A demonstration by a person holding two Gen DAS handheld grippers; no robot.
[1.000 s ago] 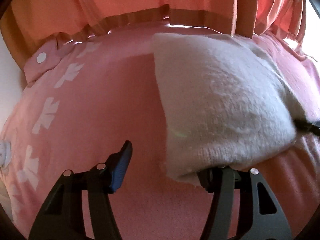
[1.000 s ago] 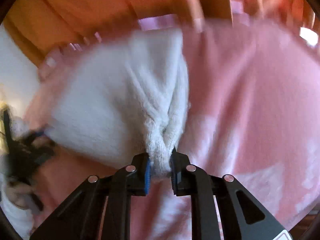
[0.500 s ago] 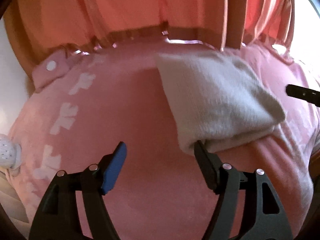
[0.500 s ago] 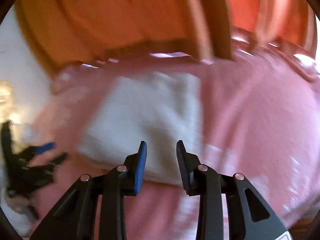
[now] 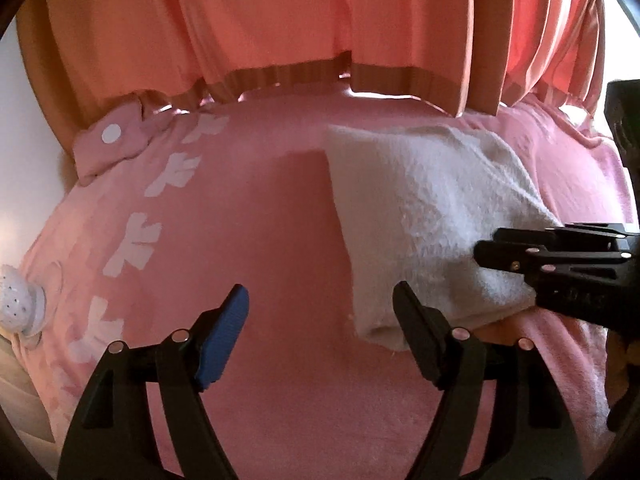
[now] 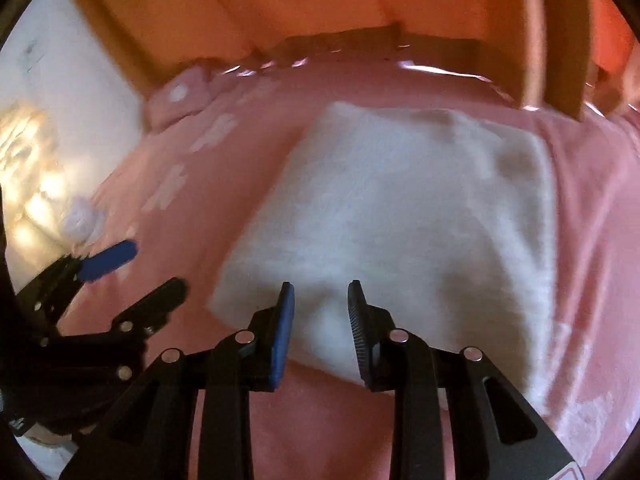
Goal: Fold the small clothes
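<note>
My right gripper hangs parted over the folded white cloth, gripping nothing. My left gripper gapes beside it on the pink bed.

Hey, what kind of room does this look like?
Probably a bedroom: a pink blanket with white prints covers a soft bed-like surface, orange curtains hang right behind it, and a folded white garment lies on top.
</note>
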